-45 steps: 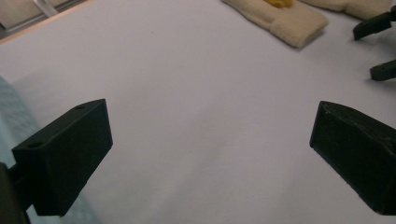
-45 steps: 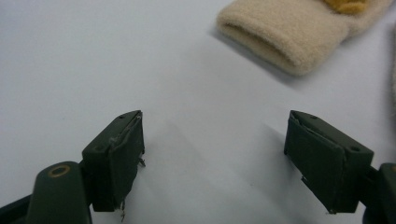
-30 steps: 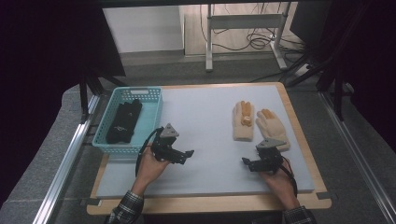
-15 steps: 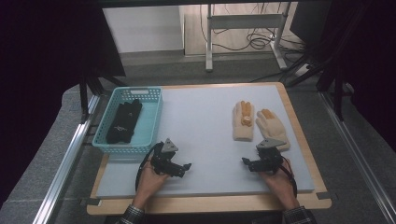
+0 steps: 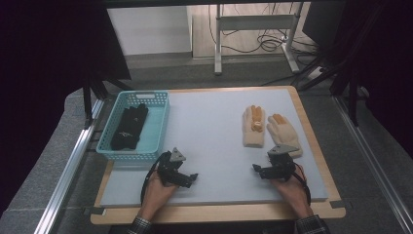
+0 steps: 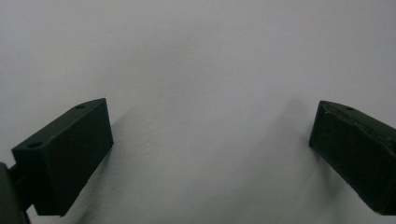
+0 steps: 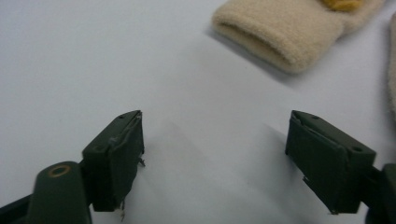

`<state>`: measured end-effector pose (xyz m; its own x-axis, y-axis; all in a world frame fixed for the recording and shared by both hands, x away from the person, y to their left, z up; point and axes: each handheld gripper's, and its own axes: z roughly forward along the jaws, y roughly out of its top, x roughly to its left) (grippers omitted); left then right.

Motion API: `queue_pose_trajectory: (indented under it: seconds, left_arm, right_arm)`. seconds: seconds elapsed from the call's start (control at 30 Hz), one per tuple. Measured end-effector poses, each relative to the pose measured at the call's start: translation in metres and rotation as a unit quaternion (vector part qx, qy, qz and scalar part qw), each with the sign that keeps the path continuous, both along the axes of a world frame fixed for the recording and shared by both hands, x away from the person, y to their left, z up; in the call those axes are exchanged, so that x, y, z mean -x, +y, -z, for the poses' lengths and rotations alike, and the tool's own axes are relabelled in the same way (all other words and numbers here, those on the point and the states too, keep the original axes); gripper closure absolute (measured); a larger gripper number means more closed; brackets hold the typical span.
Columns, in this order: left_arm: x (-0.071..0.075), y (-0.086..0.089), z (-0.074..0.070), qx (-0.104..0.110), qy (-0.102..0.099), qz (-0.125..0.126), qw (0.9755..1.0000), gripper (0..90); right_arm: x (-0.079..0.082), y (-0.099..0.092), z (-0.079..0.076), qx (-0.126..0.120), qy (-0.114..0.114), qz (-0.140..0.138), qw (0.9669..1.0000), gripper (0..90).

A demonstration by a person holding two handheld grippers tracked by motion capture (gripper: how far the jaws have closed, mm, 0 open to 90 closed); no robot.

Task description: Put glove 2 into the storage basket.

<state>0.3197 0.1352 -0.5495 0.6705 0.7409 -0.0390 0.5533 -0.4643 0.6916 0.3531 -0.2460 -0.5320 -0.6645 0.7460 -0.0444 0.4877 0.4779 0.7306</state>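
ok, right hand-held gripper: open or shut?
Open. The right hand-held gripper has its jaws wide apart over the bare white mat, nothing between them; the beige glove lies ahead, untouched.

Cream glove (image 7: 285,35) in the right gripper view: we see its cuff, while the fingers run off the top edge.
Second glove (image 7: 392,79): we see a sliver at the right edge of that view.
Black item (image 5: 129,127) in the basket (image 5: 158,141): we find it too dark and small to identify.
Glove fingertips (image 5: 256,126) in the high view: we find the orange patches too small to resolve.
Person's forearms (image 5: 139,225): we see them cut by the bottom edge.
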Motion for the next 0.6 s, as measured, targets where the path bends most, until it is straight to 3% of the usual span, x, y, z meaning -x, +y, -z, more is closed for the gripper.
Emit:
queue_pose_trajectory:
  seconds: [0.2,0.3,0.6]
  left_arm:
    - [0.0,0.0,0.0,0.0,-0.001,-0.001,1.0,0.1]
    - [0.0,0.0,0.0,0.0,-0.001,-0.001,1.0,0.2]
    - [0.0,0.0,0.0,0.0,-0.001,-0.001,1.0,0.3]
  right_arm:
    - [0.002,-0.002,-0.002,-0.009,0.0,0.011,0.9999,33.6]
    - [0.0,-0.007,-0.006,-0.017,0.012,0.01,0.9997,43.1]
    - [-0.015,-0.046,-0.036,-0.035,0.005,0.049,0.9982,65.9]
